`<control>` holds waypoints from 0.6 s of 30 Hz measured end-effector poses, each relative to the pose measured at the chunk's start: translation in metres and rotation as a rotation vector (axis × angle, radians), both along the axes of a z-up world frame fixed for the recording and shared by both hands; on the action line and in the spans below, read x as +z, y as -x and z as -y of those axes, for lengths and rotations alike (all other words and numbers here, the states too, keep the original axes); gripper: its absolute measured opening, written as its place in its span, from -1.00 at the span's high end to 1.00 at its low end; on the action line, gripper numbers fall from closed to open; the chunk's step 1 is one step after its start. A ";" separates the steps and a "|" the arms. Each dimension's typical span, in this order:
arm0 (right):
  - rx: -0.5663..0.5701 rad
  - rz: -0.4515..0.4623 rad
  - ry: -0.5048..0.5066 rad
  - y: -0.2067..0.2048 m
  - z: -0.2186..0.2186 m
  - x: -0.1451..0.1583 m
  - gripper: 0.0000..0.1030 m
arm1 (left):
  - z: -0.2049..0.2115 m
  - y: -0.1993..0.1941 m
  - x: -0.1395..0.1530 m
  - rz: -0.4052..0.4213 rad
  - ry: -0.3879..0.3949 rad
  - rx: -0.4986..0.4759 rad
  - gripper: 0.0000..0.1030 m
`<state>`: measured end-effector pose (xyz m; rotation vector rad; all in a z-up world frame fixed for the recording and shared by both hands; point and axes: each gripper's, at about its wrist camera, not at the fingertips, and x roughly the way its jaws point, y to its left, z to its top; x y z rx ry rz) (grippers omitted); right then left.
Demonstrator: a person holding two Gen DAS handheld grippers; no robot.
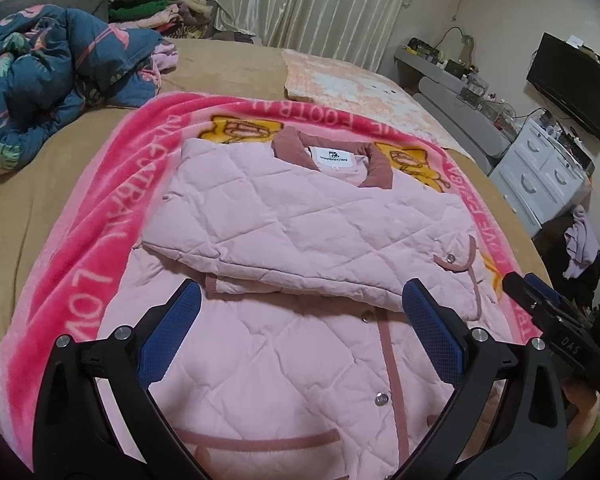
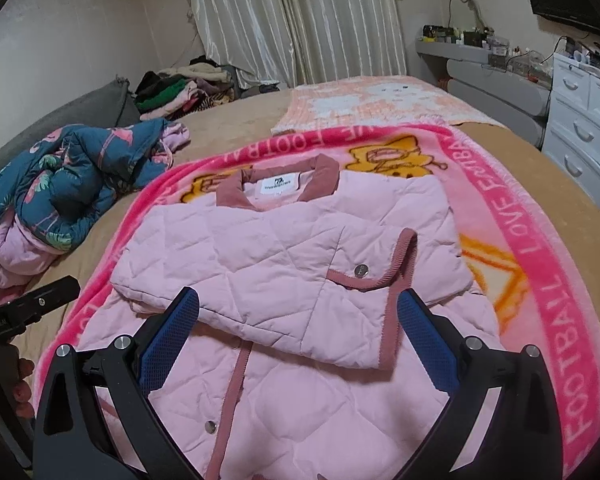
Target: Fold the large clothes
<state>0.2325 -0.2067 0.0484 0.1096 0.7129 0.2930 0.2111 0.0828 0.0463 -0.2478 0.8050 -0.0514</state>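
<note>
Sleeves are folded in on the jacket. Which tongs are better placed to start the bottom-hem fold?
Roughly even. Left tongs and right tongs both hang open and empty over the pink quilted jacket, either side of its placket. The hem is wide and likely needs both.

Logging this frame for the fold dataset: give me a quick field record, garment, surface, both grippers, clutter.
garment: pink quilted jacket, collar far, sleeves folded across the chest, lower half still flat
surface: pink football blanket on the tan bed
left gripper: open, empty, above the jacket
right gripper: open, empty, above the jacket
clutter: blue flamingo quilt and clothes pile at far left
</note>
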 end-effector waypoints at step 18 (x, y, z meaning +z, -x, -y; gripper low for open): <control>0.031 0.066 -0.036 0.051 0.006 0.024 -0.92 | 0.000 0.046 0.014 0.050 -0.019 -0.008 -0.84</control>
